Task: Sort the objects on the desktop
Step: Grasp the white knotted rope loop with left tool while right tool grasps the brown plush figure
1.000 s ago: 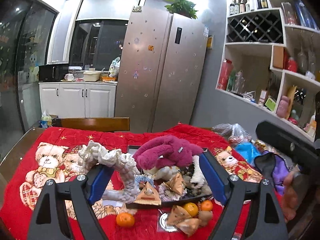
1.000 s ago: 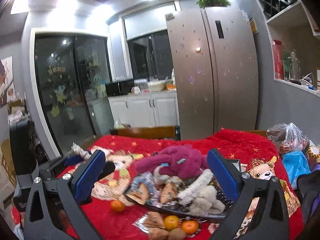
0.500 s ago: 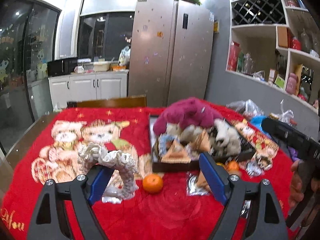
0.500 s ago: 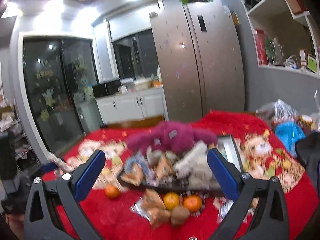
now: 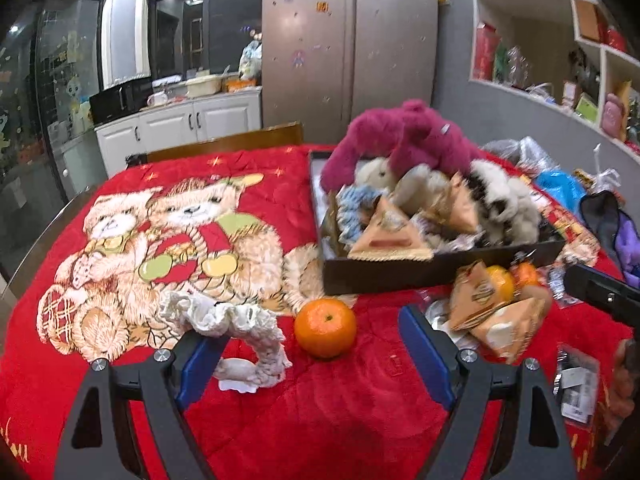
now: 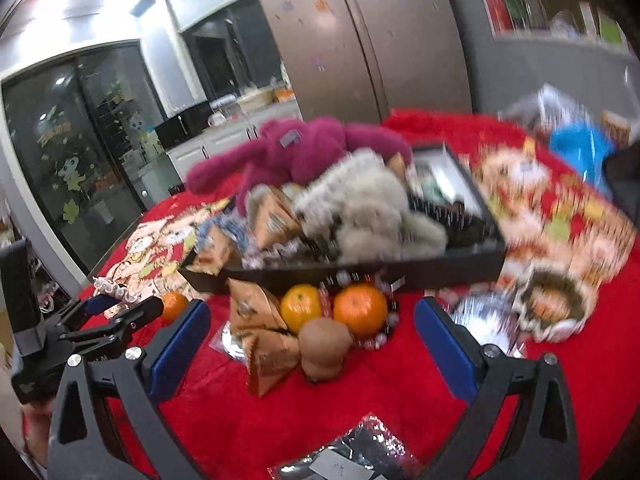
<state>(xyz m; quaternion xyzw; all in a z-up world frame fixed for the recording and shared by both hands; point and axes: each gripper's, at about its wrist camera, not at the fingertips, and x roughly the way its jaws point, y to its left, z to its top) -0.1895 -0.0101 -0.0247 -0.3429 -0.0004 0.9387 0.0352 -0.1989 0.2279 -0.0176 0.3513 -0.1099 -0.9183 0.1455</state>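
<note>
both claws gape, empty: left claw (image 5: 312, 344) frames orange (image 5: 325, 327), right claw (image 6: 312, 332) snacks (image 6: 264, 332).

A: We get bright ceiling lights (image 6: 100, 0) glaring top left in our right wrist view, while the black tray (image 6: 400, 270) and plush toys smear with motion blur.

B: Our left view is sharper; the refrigerator (image 5: 348, 40) bows, corners go black, and the dark window (image 5: 224, 28) reflects light spots.
</note>
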